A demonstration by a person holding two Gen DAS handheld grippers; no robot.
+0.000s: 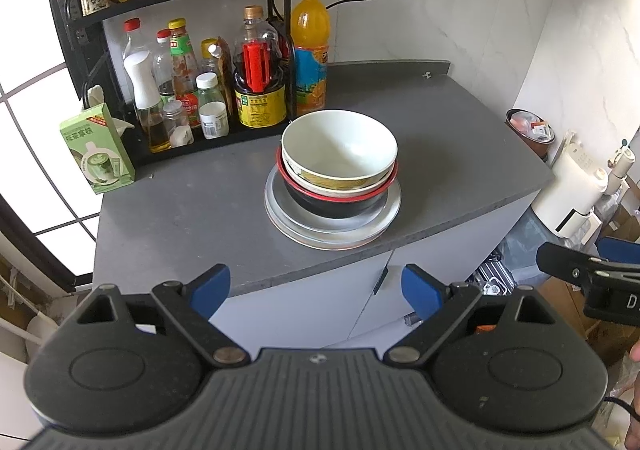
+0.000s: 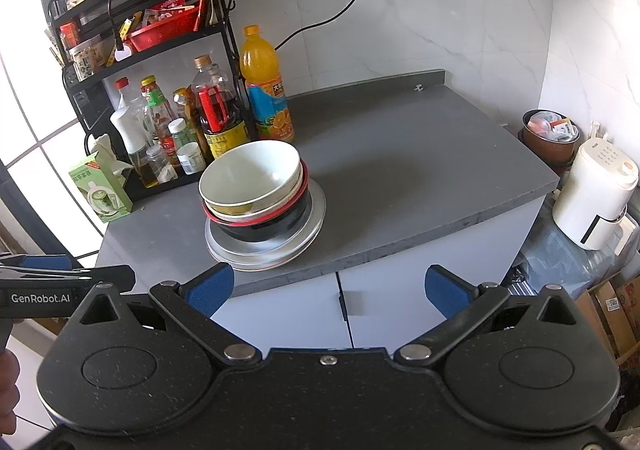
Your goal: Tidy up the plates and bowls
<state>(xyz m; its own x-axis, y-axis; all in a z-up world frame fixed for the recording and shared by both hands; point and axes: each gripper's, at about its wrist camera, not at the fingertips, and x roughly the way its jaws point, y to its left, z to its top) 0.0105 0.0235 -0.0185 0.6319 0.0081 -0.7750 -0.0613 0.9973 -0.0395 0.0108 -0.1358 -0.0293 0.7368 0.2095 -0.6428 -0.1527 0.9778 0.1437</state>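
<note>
"GenRobot.AI" in white letters stands on the black body of the left gripper (image 2: pixel 40 297) at the near left. Bottle and carton labels are too small to read.

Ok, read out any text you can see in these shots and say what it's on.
"GenRobot.AI": on the left gripper, seen from the right wrist.
"D": start of a cut-off word on the right gripper.
Green box, juice bottle and sauce bottle labels: too blurred to read.
</note>
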